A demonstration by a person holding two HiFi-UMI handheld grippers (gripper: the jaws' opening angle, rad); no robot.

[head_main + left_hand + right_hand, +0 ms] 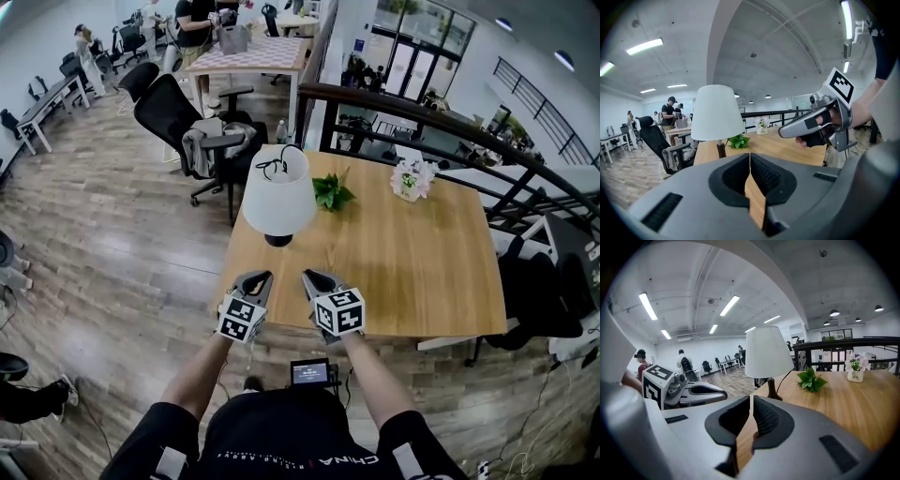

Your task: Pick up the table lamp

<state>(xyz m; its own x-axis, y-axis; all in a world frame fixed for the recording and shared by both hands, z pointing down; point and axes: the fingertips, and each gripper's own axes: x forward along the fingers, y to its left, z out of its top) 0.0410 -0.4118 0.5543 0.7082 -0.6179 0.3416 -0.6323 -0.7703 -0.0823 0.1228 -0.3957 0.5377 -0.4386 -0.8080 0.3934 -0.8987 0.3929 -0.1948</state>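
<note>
Since pickup has not begun:
Table lamp (278,192): upright, untouched.
Left gripper (263,276): closed, empty, staged short of lamp.
Right gripper (308,274): closed, empty.

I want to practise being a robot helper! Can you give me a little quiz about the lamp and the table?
1. True or false: the table lamp stands upright on the wooden table.
2. What sits on the table just beside the lamp? A) a mug B) a small green plant C) a book
3. Fill in: the left hand-held gripper and the right hand-held gripper both hold nothing, and their jaws are ____.

Key: 1 true; 2 B; 3 shut.
</note>
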